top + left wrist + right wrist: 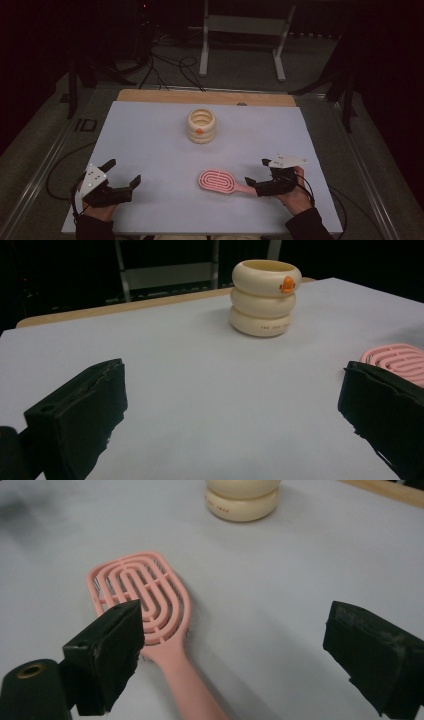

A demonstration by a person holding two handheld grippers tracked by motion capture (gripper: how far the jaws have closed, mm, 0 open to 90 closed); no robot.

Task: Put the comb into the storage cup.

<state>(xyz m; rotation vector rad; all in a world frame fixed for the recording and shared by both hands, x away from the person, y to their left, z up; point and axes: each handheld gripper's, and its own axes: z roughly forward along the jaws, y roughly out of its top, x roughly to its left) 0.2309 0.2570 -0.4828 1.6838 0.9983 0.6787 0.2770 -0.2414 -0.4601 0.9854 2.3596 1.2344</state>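
Observation:
A pink hairbrush [217, 181] lies flat on the white table [150, 145], its handle toward my right gripper [257, 171]. That gripper is open. In the right gripper view the brush [145, 600] runs up from between the jaws, its handle close to the left jaw, with nothing clamped. A cream ribbed holder [201, 126] with an orange mark stands upright at the table's middle back. My left gripper [123, 172] rests open near the front left corner. In the left gripper view the holder [265, 297] stands ahead and the brush [397, 360] peeks past the right jaw.
A wooden strip [205, 97] borders the table's far edge. Behind it stands a white frame [242, 30], with black cables [165, 70] on the floor. The table's front edge is just under both hands.

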